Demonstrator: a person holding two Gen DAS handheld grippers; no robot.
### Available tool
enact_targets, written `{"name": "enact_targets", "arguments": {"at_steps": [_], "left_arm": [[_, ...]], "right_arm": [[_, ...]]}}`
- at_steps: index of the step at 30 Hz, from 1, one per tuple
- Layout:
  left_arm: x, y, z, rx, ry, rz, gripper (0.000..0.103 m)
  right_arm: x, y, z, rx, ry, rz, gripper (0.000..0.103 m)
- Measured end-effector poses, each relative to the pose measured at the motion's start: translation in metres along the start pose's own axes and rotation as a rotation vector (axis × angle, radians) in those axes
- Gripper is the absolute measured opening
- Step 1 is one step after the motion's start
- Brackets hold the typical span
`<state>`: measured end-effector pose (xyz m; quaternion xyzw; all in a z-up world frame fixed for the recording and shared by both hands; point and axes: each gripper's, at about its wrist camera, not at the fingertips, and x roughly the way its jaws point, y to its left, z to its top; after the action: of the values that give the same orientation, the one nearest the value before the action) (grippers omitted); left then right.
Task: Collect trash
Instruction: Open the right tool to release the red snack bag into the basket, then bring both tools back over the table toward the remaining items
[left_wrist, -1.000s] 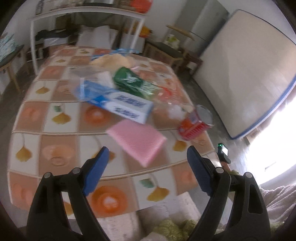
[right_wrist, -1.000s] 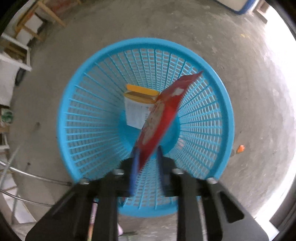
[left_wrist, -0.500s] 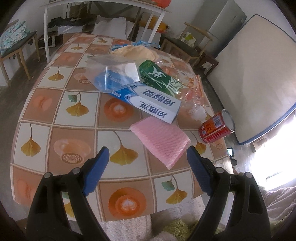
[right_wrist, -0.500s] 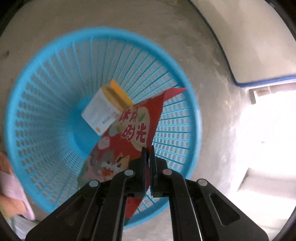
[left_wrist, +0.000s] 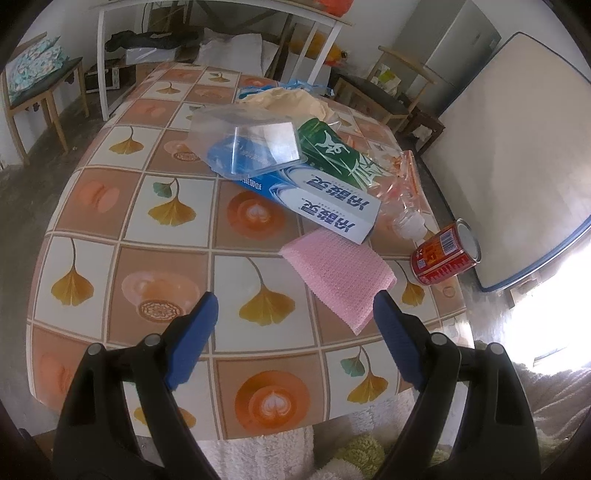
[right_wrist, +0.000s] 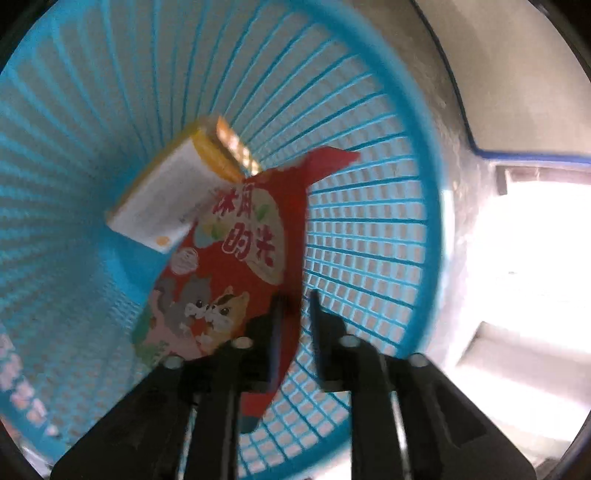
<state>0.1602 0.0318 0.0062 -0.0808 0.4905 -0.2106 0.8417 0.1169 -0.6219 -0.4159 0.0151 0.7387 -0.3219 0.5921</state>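
Fingers of my right tool (right_wrist: 294, 314) stand slightly parted in the lower centre of the right wrist view, with the red snack wrapper (right_wrist: 236, 273) running up between them; whether the pads still pinch it I cannot tell, the frame is smeared. The wrapper reaches toward the middle of the frame, inside the blue basket (right_wrist: 388, 192) whose slatted wall fills nearly the whole view. Touching the wrapper's upper left edge lies a white-and-yellow carton (right_wrist: 166, 199), tilted, down in the basket.

My left tool (left_wrist: 295, 314) is spread wide and holds nothing — its blue pads (left_wrist: 192, 339) hang over the near part of the bench (left_wrist: 159, 236), which wears a tiled leaf-pattern cloth. Just beyond the right pad, at centre right, lies a pink cloth (left_wrist: 340, 273). Above it a blue-and-white box (left_wrist: 317, 199) rests at a slant, its corner touching the cloth. A clear plastic container (left_wrist: 251, 140) sits on the box's far end, a green packet (left_wrist: 328, 151) beside it. At the right edge of the bench a red can (left_wrist: 447, 253) lies on its side.
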Motion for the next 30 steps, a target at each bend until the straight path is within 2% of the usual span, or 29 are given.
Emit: {"name": "enact_targets", "arguments": {"at_steps": [1,3,8,12,17,20,22,25,30], "left_arm": [[0.0,0.001,0.0,0.001,-0.002,-0.004,0.082],[-0.001,0.002,-0.002,0.002,-0.005,-0.013,0.082],[-0.006,0.0,-0.007,0.022,-0.02,-0.033,0.082],[-0.012,0.0,-0.011,0.031,-0.038,-0.047,0.082],[-0.02,0.002,-0.019,0.037,-0.065,-0.069,0.082],[-0.021,0.002,-0.024,0.036,-0.073,-0.079,0.083],[-0.022,0.003,-0.028,0.034,-0.078,-0.08,0.083],[-0.022,0.006,-0.032,0.022,-0.088,-0.08,0.083],[-0.023,0.009,-0.04,0.014,-0.124,-0.027,0.083]], "right_arm": [[-0.007,-0.008,-0.001,0.031,-0.014,0.036,0.037],[-0.027,-0.023,-0.008,0.091,-0.057,0.111,0.04],[-0.067,-0.049,-0.037,0.18,-0.149,0.217,0.042],[-0.116,-0.078,-0.081,0.269,-0.279,0.328,0.043],[-0.194,-0.096,-0.128,0.331,-0.457,0.462,0.05],[-0.24,-0.099,-0.151,0.326,-0.551,0.52,0.055],[-0.278,-0.098,-0.165,0.322,-0.627,0.573,0.064],[-0.331,-0.099,-0.178,0.297,-0.732,0.643,0.071],[-0.415,-0.079,-0.201,0.187,-0.874,0.712,0.086]]}}
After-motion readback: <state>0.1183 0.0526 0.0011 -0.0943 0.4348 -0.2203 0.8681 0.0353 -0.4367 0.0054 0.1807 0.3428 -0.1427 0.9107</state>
